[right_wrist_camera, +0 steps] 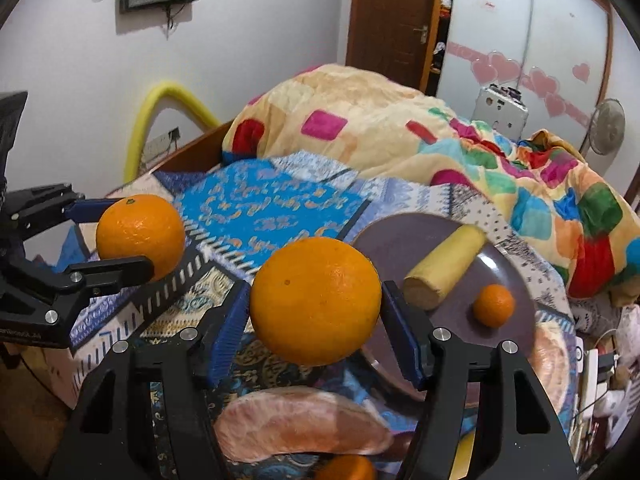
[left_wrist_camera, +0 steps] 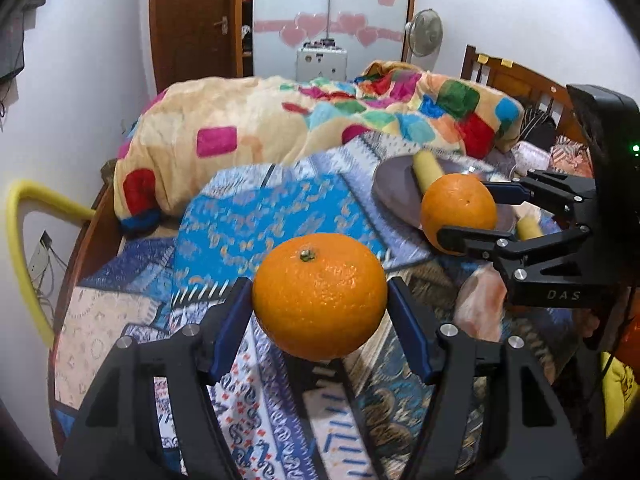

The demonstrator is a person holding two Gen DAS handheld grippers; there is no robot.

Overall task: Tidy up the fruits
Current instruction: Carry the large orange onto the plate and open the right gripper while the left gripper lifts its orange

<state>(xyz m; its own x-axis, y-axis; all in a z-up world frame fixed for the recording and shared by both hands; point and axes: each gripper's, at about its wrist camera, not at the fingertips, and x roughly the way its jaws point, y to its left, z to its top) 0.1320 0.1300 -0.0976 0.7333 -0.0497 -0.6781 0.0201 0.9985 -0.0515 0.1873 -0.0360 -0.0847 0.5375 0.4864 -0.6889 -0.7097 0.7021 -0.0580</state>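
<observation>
Bed (left_wrist_camera: 256, 208), patterned cover, heaped patchwork blanket (left_wrist_camera: 248, 120) at the far side. Right wrist view alone shows the whole purple plate (right_wrist_camera: 400, 240) lying on the bed, with a pale yellow cylinder (right_wrist_camera: 444, 268) and a small orange (right_wrist_camera: 494, 306) on it, plus a pomelo segment (right_wrist_camera: 300, 428) on the cover below the tongs; left wrist view catches only the plate's edge behind the right tongs.

Left tongs (left_wrist_camera: 320, 300): pads pressed on an orange (left_wrist_camera: 320, 296), stem up, held clear above the bed. Right tongs (right_wrist_camera: 314, 304): clamped on a second orange (right_wrist_camera: 316, 300), just beside the plate's near rim, hiding part of it.
</observation>
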